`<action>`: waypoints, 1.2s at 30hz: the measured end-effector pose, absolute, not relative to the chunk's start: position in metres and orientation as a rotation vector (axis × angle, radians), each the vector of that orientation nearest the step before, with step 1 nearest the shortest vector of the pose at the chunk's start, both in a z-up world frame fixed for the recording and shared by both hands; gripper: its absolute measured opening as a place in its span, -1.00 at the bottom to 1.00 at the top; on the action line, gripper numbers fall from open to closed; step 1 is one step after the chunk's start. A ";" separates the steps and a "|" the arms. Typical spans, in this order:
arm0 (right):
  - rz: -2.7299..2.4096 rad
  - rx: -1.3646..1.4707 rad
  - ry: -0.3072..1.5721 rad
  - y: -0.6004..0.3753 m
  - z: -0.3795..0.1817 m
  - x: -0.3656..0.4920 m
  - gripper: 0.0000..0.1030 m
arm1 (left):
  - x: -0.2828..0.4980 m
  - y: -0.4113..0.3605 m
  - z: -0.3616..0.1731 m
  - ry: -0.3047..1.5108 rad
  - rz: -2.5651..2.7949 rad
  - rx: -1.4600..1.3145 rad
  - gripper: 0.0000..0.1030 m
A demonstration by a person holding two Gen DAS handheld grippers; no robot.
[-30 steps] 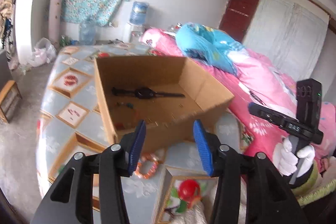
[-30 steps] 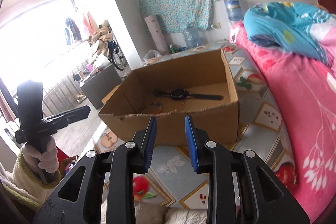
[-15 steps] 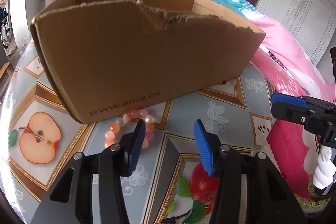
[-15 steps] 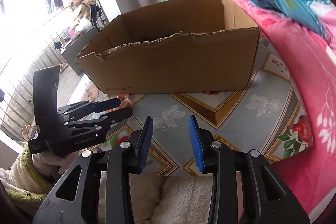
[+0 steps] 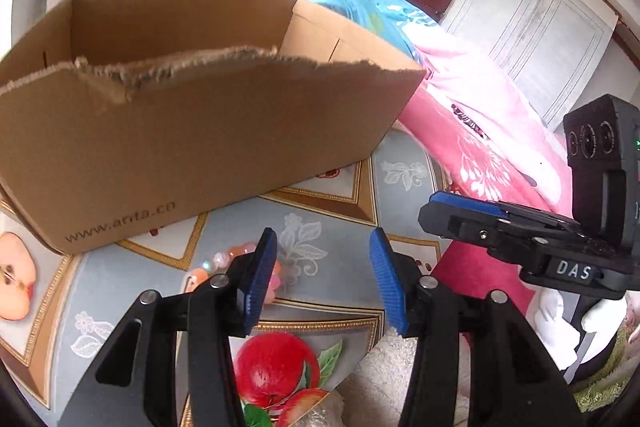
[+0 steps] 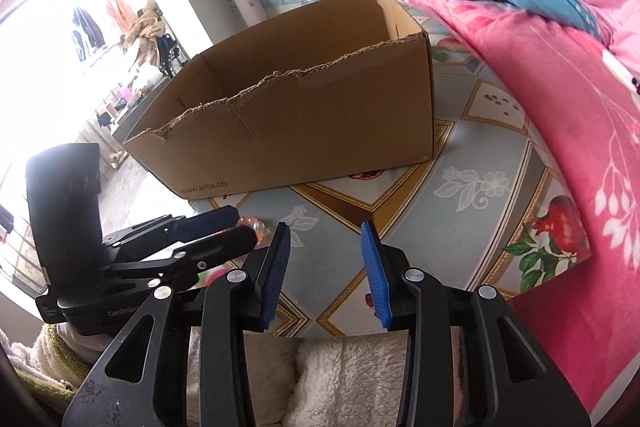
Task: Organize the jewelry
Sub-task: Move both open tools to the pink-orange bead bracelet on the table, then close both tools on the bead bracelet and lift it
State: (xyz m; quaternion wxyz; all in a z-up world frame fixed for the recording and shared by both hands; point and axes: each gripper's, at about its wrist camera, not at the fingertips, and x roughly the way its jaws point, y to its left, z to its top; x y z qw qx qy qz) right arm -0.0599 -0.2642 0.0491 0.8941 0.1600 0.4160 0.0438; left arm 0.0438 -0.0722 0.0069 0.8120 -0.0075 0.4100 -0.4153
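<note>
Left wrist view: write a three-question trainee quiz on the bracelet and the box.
1. True or false: the left claw is shut on the bead bracelet.
2. Relative to the cardboard box, the bracelet lies: A inside; B in front, on the tablecloth; C behind.
3. What web address is printed on the box?

Key: 1 false, the jaws stand open; 2 B; 3 www.anta.cn
</note>
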 end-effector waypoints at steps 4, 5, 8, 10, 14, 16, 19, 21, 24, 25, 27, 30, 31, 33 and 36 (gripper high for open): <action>0.115 0.371 0.878 -0.264 0.044 -0.057 -0.31 | 0.042 -0.061 0.019 0.853 -0.708 0.087 -0.09; 0.119 0.368 0.886 -0.261 0.042 -0.055 -0.31 | 0.045 -0.059 0.018 0.864 -0.637 0.125 -0.09; 0.149 0.367 0.915 -0.250 0.037 -0.046 -0.31 | 0.054 -0.053 0.006 0.909 -0.488 0.186 -0.09; 0.175 0.360 0.936 -0.241 0.033 -0.036 -0.31 | 0.061 -0.040 -0.001 0.948 -0.450 0.177 -0.09; 0.213 0.297 0.960 -0.216 0.028 -0.018 -0.31 | 0.065 -0.039 -0.010 0.977 -0.402 0.215 -0.09; 0.233 0.265 0.970 -0.205 0.026 -0.011 -0.36 | 0.066 -0.041 -0.013 0.987 -0.399 0.221 -0.09; 0.240 0.219 0.984 -0.192 0.022 -0.002 -0.40 | 0.066 -0.047 -0.014 0.983 -0.389 0.238 -0.08; 0.240 0.199 0.995 -0.189 0.020 0.004 -0.46 | 0.068 -0.051 -0.015 0.988 -0.390 0.235 -0.07; 0.241 0.179 1.014 -0.185 0.015 0.010 -0.55 | 0.067 -0.052 -0.016 0.990 -0.388 0.236 -0.07; 0.241 0.174 1.019 -0.184 0.014 0.012 -0.61 | 0.067 -0.052 -0.016 0.991 -0.388 0.237 -0.07; 0.238 0.169 1.027 -0.183 0.012 0.013 -0.67 | 0.067 -0.056 -0.015 0.992 -0.389 0.237 -0.07; 0.236 0.170 1.032 -0.185 0.010 0.015 -0.73 | 0.067 -0.058 -0.015 0.992 -0.398 0.229 -0.07; 0.235 0.169 1.034 -0.184 0.010 0.016 -0.76 | 0.067 -0.058 -0.015 0.992 -0.399 0.228 -0.07; 0.236 0.169 1.035 -0.183 0.009 0.017 -0.77 | 0.066 -0.057 -0.014 0.989 -0.401 0.230 -0.07; 0.240 0.169 1.035 -0.181 0.008 0.017 -0.81 | 0.066 -0.058 -0.013 0.988 -0.404 0.233 -0.07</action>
